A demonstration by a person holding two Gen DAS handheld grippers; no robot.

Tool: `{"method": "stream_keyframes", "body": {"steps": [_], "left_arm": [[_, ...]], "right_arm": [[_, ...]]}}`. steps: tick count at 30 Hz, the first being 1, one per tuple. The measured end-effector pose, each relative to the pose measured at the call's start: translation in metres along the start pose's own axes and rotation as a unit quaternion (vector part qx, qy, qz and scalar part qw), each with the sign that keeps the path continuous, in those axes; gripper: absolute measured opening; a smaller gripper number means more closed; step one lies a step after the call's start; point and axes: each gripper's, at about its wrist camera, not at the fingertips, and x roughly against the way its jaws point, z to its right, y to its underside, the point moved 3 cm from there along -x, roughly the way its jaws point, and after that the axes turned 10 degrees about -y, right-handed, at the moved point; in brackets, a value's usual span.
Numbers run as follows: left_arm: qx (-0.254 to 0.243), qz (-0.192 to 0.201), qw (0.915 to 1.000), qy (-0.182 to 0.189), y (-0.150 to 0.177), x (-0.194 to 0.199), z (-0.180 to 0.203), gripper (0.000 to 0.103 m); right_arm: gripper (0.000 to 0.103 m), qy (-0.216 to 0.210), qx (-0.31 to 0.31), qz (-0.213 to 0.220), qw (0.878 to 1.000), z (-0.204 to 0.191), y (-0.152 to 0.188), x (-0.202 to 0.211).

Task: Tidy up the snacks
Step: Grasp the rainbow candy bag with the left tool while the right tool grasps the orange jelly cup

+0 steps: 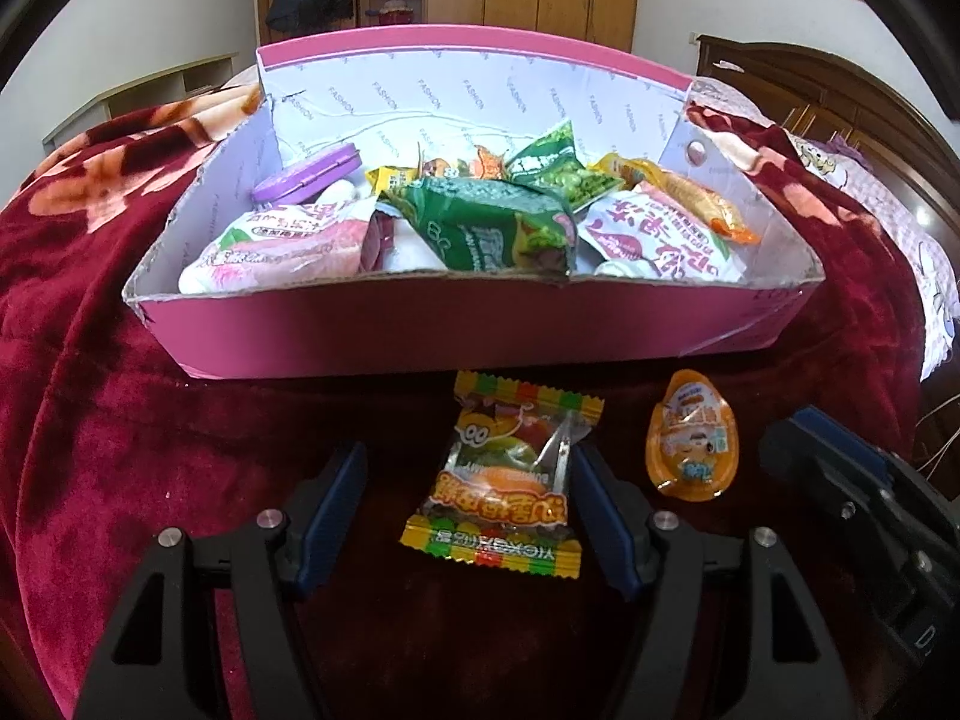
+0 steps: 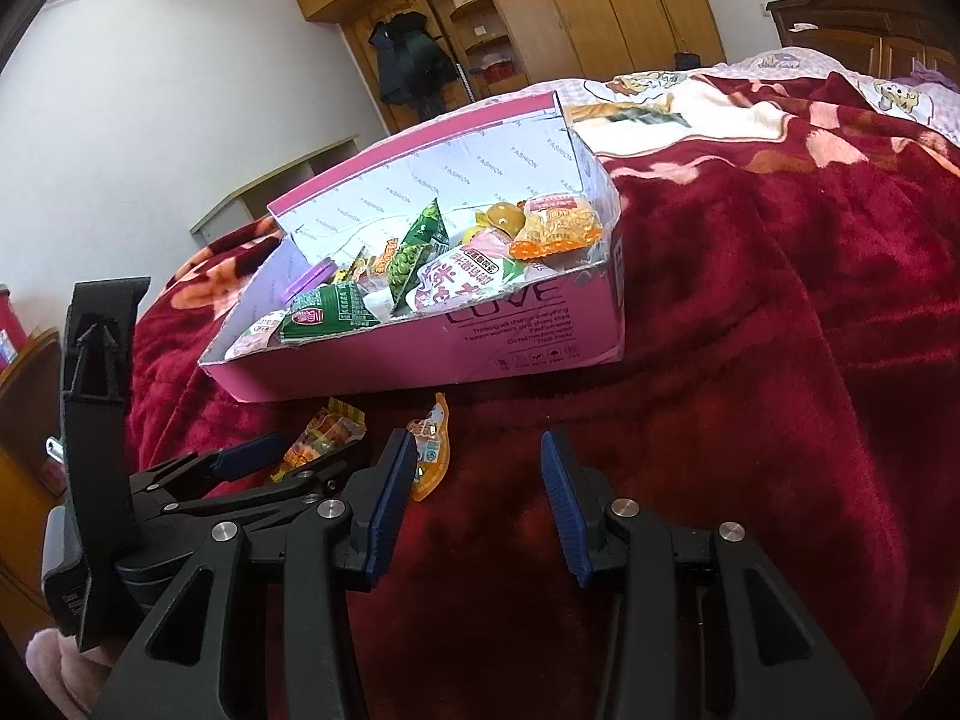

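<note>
Two snacks outside pink box (image 1: 456,330), gummy packet (image 1: 501,483), orange egg (image 1: 690,441), both grippers' fingers apart

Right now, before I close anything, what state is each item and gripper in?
left gripper: open, fingers straddling the gummy packet, not clamped.
right gripper: open, nothing between the fingers.
gummy packet: sealed, flat on the blanket, outside the box.
orange egg-shaped snack: sealed, on the blanket, outside the box.
pink box: open-topped, holding many snack packs.
purple case: shut, inside the box.
</note>
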Motion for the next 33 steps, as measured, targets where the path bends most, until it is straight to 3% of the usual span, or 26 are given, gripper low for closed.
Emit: {"method": "stream_keyframes", "body": {"steps": [6,14,22,33], "left_arm": [[-0.007,0.013,0.9998,0.013,0.001,0.005,0.003,0.045],[0.005,0.022,0.9997,0.013,0.003,0.012,-0.008,0.043],[0.044,0.023,0.9985,-0.022,0.004,0.016,-0.043,0.043],[0.078,0.013,0.9967,-0.018,0.011,0.008,-0.065,0.043]], "right_arm": [[0.045,0.002,0.000,-0.002,1.000,-0.001,0.001,-0.001],[0.045,0.007,0.004,-0.005,1.000,-0.004,0.003,-0.002],[0.045,0.009,0.015,-0.015,1.000,-0.014,0.003,-0.008],[0.045,0.024,0.047,-0.050,0.997,-0.033,0.004,-0.035]]}}
